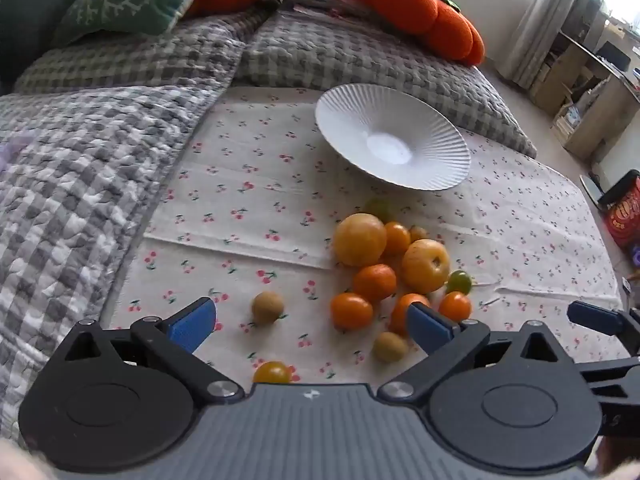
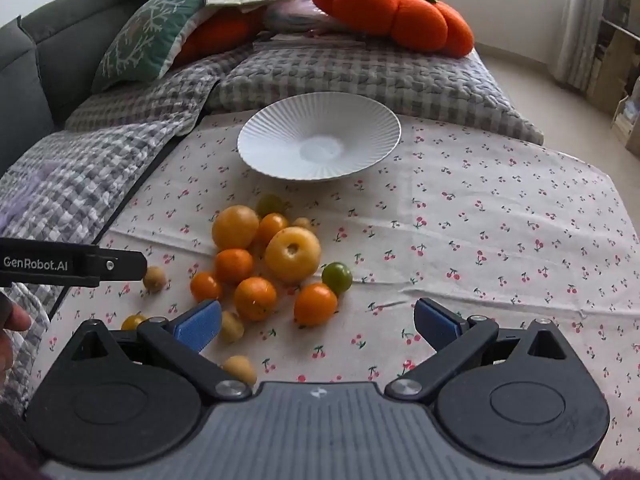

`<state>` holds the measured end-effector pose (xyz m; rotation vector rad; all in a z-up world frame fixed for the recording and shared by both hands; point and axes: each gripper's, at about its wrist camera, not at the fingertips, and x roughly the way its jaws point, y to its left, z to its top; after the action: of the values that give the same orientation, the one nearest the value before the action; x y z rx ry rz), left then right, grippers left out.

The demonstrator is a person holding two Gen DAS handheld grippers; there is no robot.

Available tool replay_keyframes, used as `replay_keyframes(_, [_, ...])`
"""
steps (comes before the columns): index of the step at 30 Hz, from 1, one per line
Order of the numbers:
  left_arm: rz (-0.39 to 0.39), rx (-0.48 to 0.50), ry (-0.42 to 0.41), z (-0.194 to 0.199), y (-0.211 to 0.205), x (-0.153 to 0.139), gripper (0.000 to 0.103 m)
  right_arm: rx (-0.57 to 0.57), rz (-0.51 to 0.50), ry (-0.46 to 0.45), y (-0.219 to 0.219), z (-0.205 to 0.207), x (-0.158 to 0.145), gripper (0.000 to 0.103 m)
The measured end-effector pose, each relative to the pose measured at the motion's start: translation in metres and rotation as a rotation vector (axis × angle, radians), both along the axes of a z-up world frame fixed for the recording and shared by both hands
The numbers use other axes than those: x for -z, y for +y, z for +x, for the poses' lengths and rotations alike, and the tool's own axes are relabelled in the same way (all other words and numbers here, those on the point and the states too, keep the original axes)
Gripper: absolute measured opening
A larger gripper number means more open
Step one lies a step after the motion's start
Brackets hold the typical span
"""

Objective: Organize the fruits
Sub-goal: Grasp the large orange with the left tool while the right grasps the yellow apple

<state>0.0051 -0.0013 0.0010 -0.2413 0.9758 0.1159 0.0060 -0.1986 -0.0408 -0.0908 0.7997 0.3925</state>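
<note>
Both tongs gape wide and hold nothing, the left gripper (image 1: 311,322) hovering with a brown fruit (image 1: 267,307) between its pads, the fruit pile (image 2: 264,264) ahead-left of the right gripper (image 2: 318,326), the plate (image 2: 280,136) beyond.

both grippers – left gripper (image 1: 311,322) and right gripper (image 2: 318,326) – tilt downward, jaws spread wide, nothing between them.

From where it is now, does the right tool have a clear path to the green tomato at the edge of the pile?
Probably yes. The right tool is open and empty, and the green tomato sits at the pile's near right edge, with only an orange fruit touching its left side.
</note>
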Motion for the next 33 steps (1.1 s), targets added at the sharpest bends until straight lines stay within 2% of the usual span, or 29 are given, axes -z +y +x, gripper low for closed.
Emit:
replay_keyframes(7, [0.006, 0.030, 0.029, 0.037, -0.012, -0.001, 0.097, 0.070, -0.011, 0.028, -0.014, 0.027, 0.002, 0.103])
replay_keyframes(13, [-0.030, 0.029, 0.055, 0.058, -0.007, 0.010, 0.097, 0.125, -0.029, 0.037, -0.025, 0.046, 0.005, 0.102])
replay_keyframes(14, [-0.041, 0.024, 0.054, 0.060, -0.005, 0.013, 0.097, 0.114, 0.007, 0.045, -0.030, 0.054, 0.008, 0.102])
replay_keyframes(17, [-0.065, 0.003, 0.067, 0.067, 0.005, 0.023, 0.096, 0.085, 0.013, 0.087, -0.027, 0.062, 0.012, 0.101])
replay_keyframes(23, [-0.072, -0.001, 0.044, 0.078, 0.018, 0.029, 0.091, 0.034, 0.044, 0.072, -0.019, 0.071, 0.018, 0.099])
replay_keyframes(27, [-0.049, 0.030, 0.036, 0.082, 0.018, 0.033, 0.090, -0.022, 0.020, 0.091, -0.004, 0.072, 0.025, 0.096])
replay_keyframes(33, [-0.076, 0.047, 0.032, 0.090, 0.016, 0.041, 0.081, -0.090, -0.023, 0.047, 0.018, 0.076, 0.029, 0.091])
